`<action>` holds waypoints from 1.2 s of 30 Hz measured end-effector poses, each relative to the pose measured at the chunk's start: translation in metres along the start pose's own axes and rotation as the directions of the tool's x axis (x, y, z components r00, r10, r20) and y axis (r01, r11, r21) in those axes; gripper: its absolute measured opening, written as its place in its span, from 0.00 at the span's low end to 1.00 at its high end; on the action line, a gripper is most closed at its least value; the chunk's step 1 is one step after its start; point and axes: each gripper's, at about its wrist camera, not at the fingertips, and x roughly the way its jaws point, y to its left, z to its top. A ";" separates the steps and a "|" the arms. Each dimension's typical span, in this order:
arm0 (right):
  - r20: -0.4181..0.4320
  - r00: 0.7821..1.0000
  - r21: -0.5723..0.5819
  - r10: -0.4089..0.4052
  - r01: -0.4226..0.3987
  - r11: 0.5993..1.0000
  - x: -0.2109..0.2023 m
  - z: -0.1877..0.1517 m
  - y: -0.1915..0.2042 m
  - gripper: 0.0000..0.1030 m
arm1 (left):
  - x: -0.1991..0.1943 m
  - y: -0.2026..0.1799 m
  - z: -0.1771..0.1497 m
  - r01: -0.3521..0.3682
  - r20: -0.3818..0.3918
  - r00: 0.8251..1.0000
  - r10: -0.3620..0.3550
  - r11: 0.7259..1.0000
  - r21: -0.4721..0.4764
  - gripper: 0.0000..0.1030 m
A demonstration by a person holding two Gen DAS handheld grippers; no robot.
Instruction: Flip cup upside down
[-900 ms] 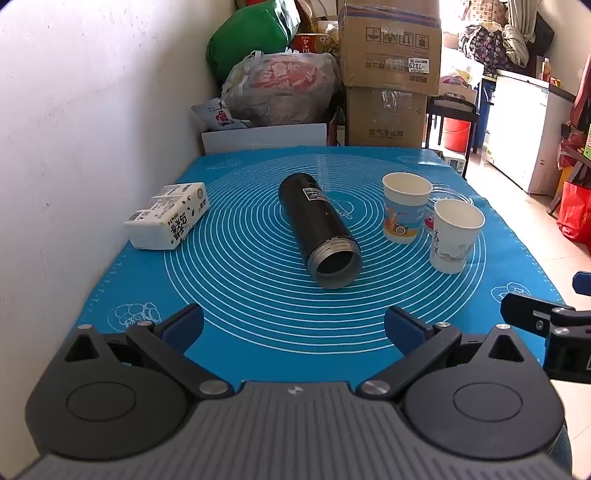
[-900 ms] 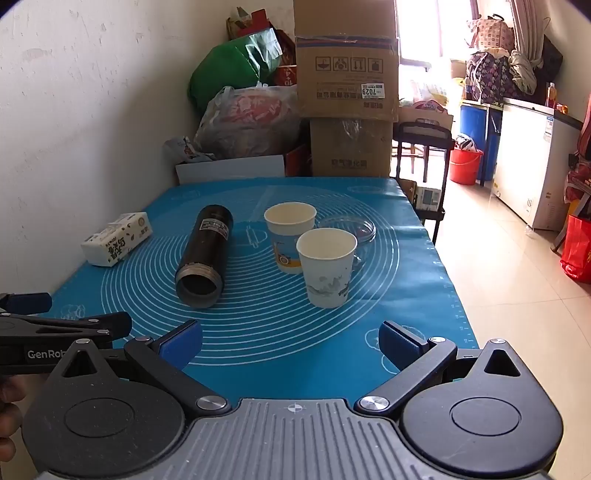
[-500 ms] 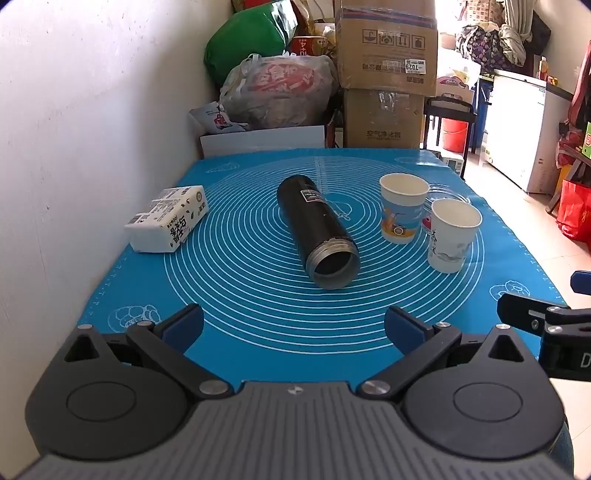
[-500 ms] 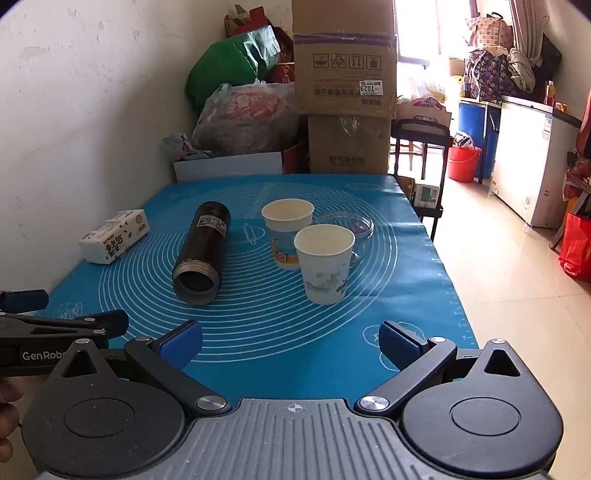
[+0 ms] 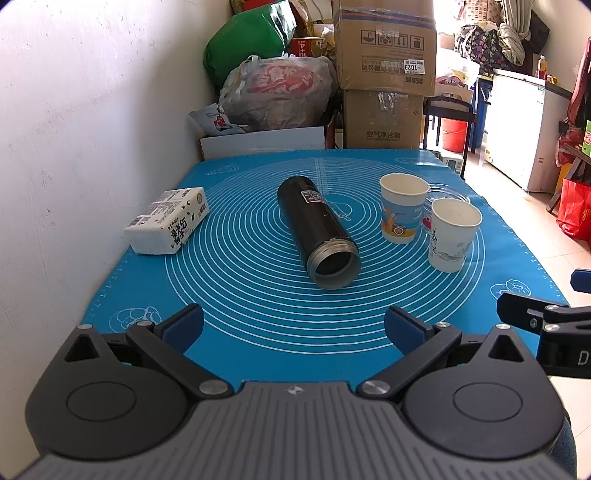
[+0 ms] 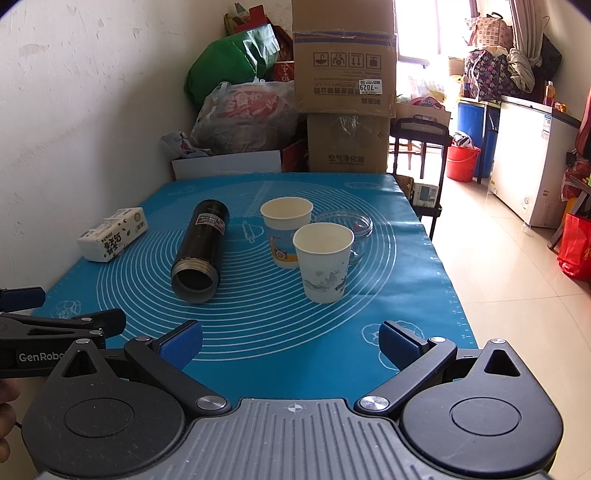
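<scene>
Bright daylight from a blown-out window (image 6: 417, 33) at far right, sharp focus, soft shadows, fisheye-bent edges, dark corners.

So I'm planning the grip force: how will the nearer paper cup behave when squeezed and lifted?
The nearer cup looks like thin paper, so it will probably crush under a hard squeeze. It appears empty, so likely very light. Upright with a narrow base, it may tip if nudged, perhaps into the other cup close behind.

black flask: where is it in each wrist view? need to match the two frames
Left wrist: flask lies centre, open mouth toward the camera, left of both cups.
Right wrist: flask lies left of centre, mouth toward the camera.
Shared landmark: tissue pack by the wall, left of the flask in both.
</scene>
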 end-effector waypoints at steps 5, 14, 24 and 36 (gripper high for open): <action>-0.001 1.000 0.000 -0.001 0.001 1.000 0.001 -0.001 0.000 1.00 | 0.001 -0.002 -0.001 0.004 -0.003 1.000 -0.003 1.000 0.011 0.99; -0.002 1.000 -0.002 -0.002 0.002 1.000 0.001 0.000 0.001 1.00 | 0.001 -0.004 -0.003 0.005 -0.001 1.000 -0.005 1.000 0.013 0.99; -0.002 1.000 -0.022 -0.009 0.009 1.000 0.001 -0.002 0.004 1.00 | 0.001 -0.004 -0.003 0.004 -0.001 1.000 -0.004 1.000 0.012 0.99; -0.004 1.000 -0.025 -0.010 0.010 1.000 0.001 0.000 0.005 1.00 | 0.001 -0.005 -0.003 0.010 -0.006 1.000 -0.010 1.000 0.016 0.99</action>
